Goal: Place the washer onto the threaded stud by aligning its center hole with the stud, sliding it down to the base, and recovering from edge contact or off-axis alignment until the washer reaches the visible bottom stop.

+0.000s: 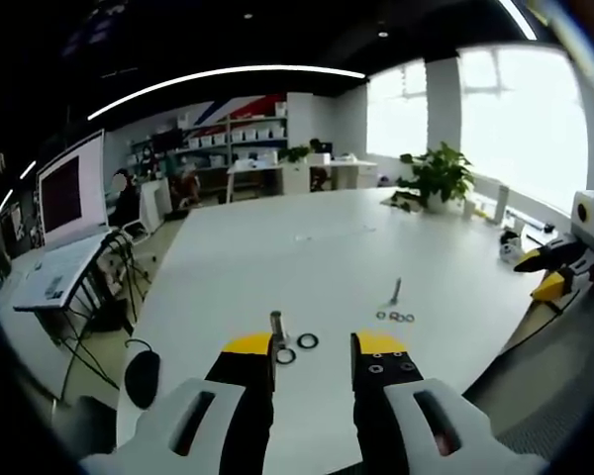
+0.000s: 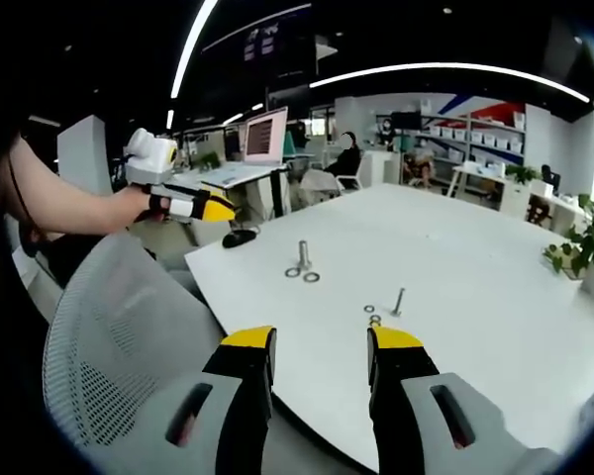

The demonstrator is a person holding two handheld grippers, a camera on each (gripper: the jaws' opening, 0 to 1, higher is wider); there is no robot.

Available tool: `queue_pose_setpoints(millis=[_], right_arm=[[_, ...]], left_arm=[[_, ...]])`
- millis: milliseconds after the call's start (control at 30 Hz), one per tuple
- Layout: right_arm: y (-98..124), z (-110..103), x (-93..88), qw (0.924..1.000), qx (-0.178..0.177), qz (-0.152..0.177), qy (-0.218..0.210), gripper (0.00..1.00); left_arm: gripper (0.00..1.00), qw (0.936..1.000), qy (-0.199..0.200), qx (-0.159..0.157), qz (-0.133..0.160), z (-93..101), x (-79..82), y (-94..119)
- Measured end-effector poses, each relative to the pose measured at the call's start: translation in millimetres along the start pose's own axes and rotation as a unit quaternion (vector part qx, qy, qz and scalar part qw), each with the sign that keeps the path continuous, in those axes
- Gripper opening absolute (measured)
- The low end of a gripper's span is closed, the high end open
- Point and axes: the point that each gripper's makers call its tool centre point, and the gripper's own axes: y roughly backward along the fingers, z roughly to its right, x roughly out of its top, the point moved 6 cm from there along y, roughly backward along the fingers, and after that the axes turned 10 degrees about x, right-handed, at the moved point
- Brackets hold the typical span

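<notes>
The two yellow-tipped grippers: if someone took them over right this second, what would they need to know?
Left gripper: open, empty, just short of the upright threaded metal stud.
Right gripper: open, empty, back from the white table's edge.
Two dark ring washers lie flat beside that stud's base. A second small metal stud stands farther along with more small washers by it.
Done: nothing yet; no washer appears threaded on either stud.
Left: pick up a washer, centre its hole over a stud, slide it to the base.
</notes>
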Motion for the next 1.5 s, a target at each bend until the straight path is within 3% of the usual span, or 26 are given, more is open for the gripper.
queue_pose_setpoints(millis=[267,367,733,900,1067,1167,1500], right_arm=[[0,1,1.8,1.0000,-0.001,0.003,0.002,0.39],[0,1,1.3,1.0000,-0.002,0.003,0.002,0.39],[0,2,1.5,1.0000,-0.003,0.002,0.001,0.39],[1,3,1.8,1.0000,-0.002,0.003,-0.001,0.39],[2,4,1.7,1.0000,-0.001,0.005,-0.004,0.39],[2,4,1.8,1.0000,-0.002,0.005,-0.003,0.39],[2,4,2.8,0.9999,-0.002,0.009,-0.006,0.39]], left_arm=[[0.26,0.9997,0.003,-0.008,-0.022,1.7,-4.7,-5],[0.25,0.9999,-0.011,-0.001,-0.006,3.2,0.9,-1],[0.25,1.0000,-0.001,0.001,-0.008,0.6,4.8,-5],[0.29,0.9997,0.001,-0.009,-0.024,3.5,2.6,-11],[0.30,0.9986,0.009,-0.015,-0.049,5.5,1.9,-20],[0.31,0.9965,0.071,-0.006,-0.043,2.7,6.2,-32],[0.32,0.9954,0.041,-0.017,-0.085,5.9,2.8,-64]])
